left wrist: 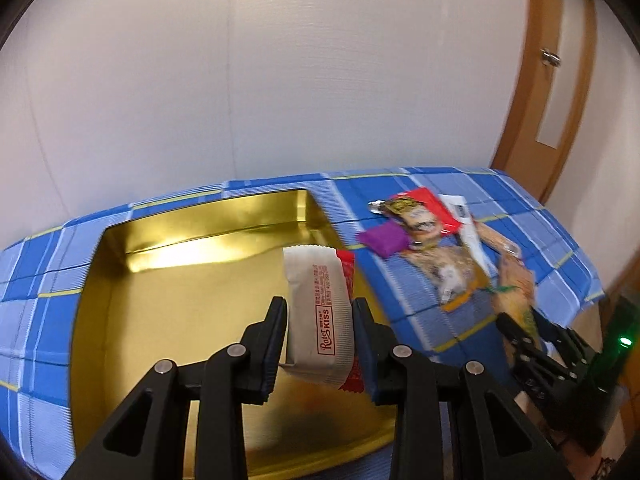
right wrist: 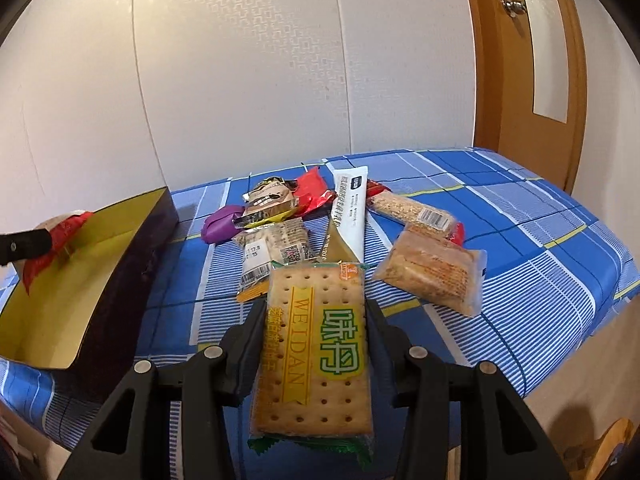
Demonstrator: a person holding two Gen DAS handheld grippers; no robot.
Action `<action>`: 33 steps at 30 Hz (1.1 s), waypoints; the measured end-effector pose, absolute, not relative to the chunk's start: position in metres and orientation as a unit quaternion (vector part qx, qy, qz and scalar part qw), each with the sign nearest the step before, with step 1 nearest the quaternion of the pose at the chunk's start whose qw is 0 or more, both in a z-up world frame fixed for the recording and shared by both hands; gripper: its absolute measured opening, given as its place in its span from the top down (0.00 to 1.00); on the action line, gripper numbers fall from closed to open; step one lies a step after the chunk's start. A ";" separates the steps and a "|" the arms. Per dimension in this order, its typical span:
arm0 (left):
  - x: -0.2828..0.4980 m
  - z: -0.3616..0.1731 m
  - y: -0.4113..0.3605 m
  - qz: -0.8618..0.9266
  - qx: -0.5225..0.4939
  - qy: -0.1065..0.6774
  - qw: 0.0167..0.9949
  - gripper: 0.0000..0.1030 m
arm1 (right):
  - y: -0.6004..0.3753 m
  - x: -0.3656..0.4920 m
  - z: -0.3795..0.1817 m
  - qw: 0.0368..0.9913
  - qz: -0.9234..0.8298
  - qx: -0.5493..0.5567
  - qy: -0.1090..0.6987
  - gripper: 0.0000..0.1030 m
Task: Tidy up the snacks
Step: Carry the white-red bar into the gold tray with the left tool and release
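Note:
My left gripper (left wrist: 319, 306) is shut on a white and red snack packet (left wrist: 316, 280), held upright above the open gold tin (left wrist: 168, 300). In the right wrist view this packet (right wrist: 60, 232) shows over the tin's (right wrist: 72, 280) left end. The right gripper (right wrist: 317, 308) is shut on a WEIDAN cracker packet (right wrist: 316, 340), lifted over the blue checked cloth (right wrist: 520, 240) just right of the tin. In the left wrist view the right gripper (left wrist: 532, 332) is blurred at the right edge.
Several loose snacks lie on the cloth right of the tin: a purple packet (right wrist: 220, 224), a red packet (right wrist: 312, 192), a white packet (right wrist: 352, 208), a cereal bar (right wrist: 416, 210) and a wafer pack (right wrist: 436, 276). A wall is behind, a wooden door (right wrist: 520, 80) to the right.

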State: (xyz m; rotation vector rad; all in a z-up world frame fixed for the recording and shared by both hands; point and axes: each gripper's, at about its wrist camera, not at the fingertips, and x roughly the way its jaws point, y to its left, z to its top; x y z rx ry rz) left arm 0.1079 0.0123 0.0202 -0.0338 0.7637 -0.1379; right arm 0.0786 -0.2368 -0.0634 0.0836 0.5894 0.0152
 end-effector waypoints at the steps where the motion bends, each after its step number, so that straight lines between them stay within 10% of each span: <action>1: 0.110 0.019 0.021 -0.061 -0.022 0.374 0.925 0.68 | -0.236 0.078 -0.063 0.956 0.008 0.042 0.289 0.53; 33: 0.189 -0.046 0.160 0.071 -0.088 0.483 0.869 0.67 | -0.136 0.097 0.003 0.958 0.104 0.021 0.265 0.53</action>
